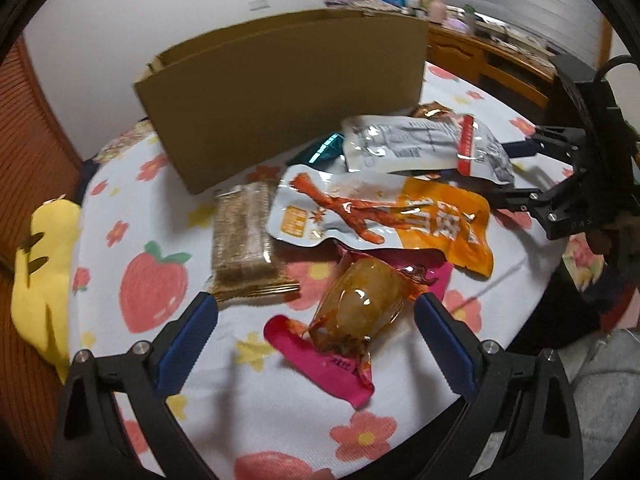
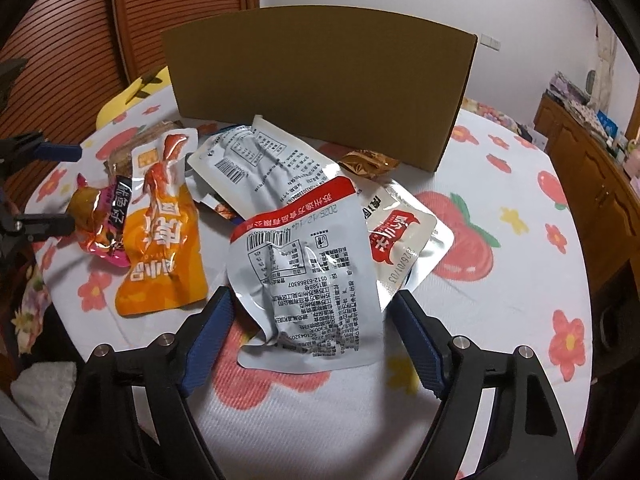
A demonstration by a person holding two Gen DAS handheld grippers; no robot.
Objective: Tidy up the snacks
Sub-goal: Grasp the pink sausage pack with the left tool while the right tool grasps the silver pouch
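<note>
On the flowered cloth [image 2: 500, 200] a heap of snack packets lies in front of a cardboard box [image 2: 320, 92], which stands upright at the far side.

Going from the left in the right wrist view: the left gripper [image 2: 60, 188] reaches in from the left edge, its jaws wide apart on either side of an amber pack [image 2: 86, 208] that lies on a pink pack [image 2: 114, 216], touching neither. Just right of these lies an orange pack [image 2: 160, 264], with a brown bar [image 2: 120, 156] behind it. A grey pouch [image 2: 264, 160] with a barcode lies near the box. Nearer, a silver pouch [image 2: 308, 280] with a red band sits between the fingers of the right gripper [image 2: 310, 304]. Its jaws stand wide, and whether the pads touch the pouch's edges I cannot tell; the pouch rests on the cloth. Under its right side lies a white pack [image 2: 400, 236] with a red label. Close to the box is a small brown packet [image 2: 368, 164].

From the left wrist view, the amber pack [image 1: 360, 304] lies between that gripper's blue pads [image 1: 188, 340], clear of both.
</note>
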